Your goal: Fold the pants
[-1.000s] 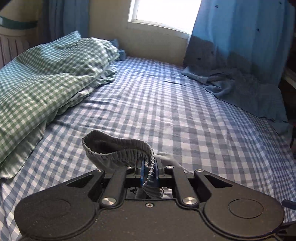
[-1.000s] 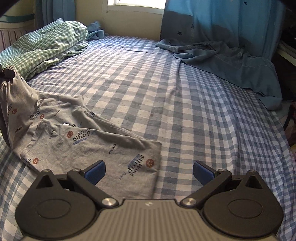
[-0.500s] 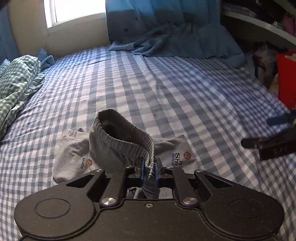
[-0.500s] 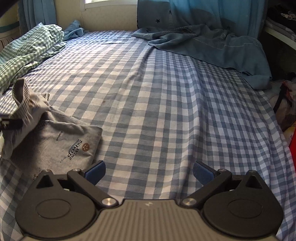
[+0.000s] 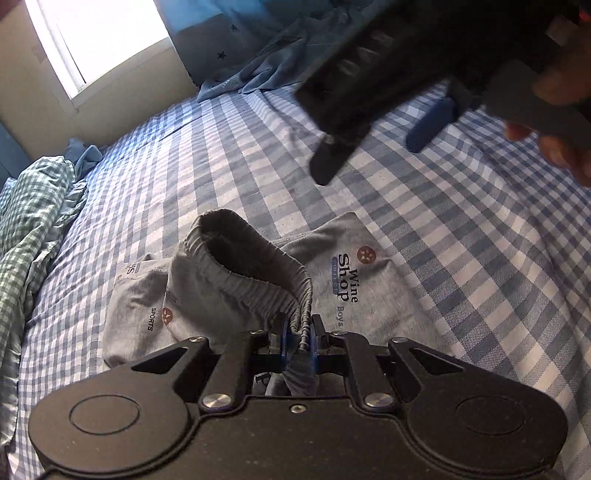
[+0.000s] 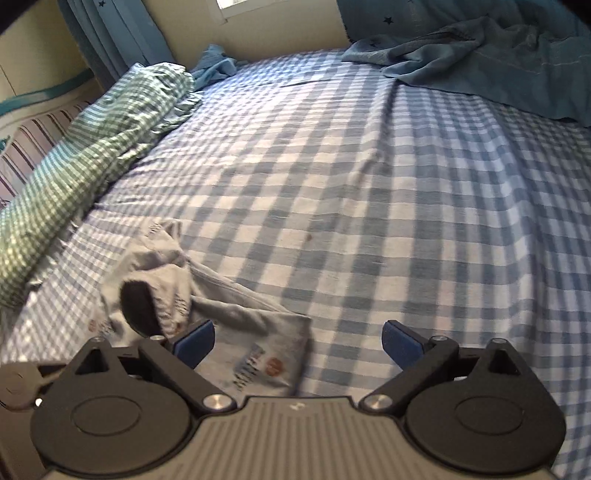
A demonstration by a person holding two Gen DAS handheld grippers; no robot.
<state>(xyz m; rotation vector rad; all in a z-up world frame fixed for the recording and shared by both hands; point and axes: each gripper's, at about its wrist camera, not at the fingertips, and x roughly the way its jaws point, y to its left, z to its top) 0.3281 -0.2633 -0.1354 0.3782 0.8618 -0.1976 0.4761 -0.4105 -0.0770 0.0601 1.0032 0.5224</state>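
Blue-checked bed (image 6: pixel 369 192) carries the grey printed pants (image 5: pixel 340 280), folded over. The left gripper (image 5: pixel 297 332) pinches their elastic waistband (image 5: pixel 258 280); the right gripper (image 6: pixel 297 339) hovers spread wide. Only the left view reads "Wine Shop".

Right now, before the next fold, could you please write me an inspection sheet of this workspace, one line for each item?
Surface: bed with blue checked sheet, wrinkled, one small dark spot.
Job's things: grey pants with printed words, partly folded on the sheet; the elastic waistband is lifted above the lower layer.
Clutter: green checked bedding bunched along the left edge; blue blanket heaped at the far side.
Grippers: left gripper shut on the waistband; right gripper open, holding nothing, over the near corner of the pants.
Cables: nothing seen.
Surroundings: bright window, blue curtain with stars, cream wall.
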